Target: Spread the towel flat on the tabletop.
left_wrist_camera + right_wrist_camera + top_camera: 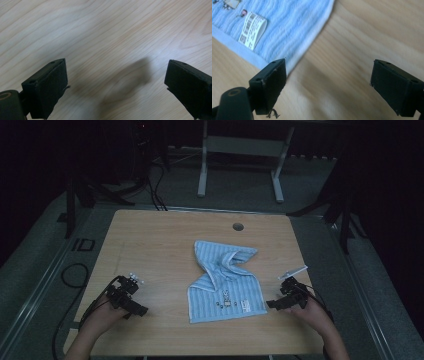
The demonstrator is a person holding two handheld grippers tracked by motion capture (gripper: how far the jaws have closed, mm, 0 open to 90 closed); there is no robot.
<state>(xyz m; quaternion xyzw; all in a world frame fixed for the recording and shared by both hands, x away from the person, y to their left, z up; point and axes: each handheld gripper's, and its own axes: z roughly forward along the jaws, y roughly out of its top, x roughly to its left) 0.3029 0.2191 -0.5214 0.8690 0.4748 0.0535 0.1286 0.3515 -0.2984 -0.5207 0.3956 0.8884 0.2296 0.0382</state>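
Note:
A light blue striped towel (225, 280) lies in the middle of the wooden table (150, 240), its far end twisted and bunched, its near part flat with small prints and a white barcode label (246, 306). My left gripper (136, 310) rests low at the table's front left, well apart from the towel; in the left gripper view its jaws stand wide apart over bare wood (105, 37). My right gripper (274, 304) is open just right of the towel's near right corner (287, 32), where the barcode label (252, 31) shows. Its left jaw sits right at the towel's white edge.
A round cable hole (238, 226) sits near the table's far edge. A white table frame (240, 150) stands on the floor behind. Black cables (75, 275) lie on the floor at left. Dark stands flank the table at both sides.

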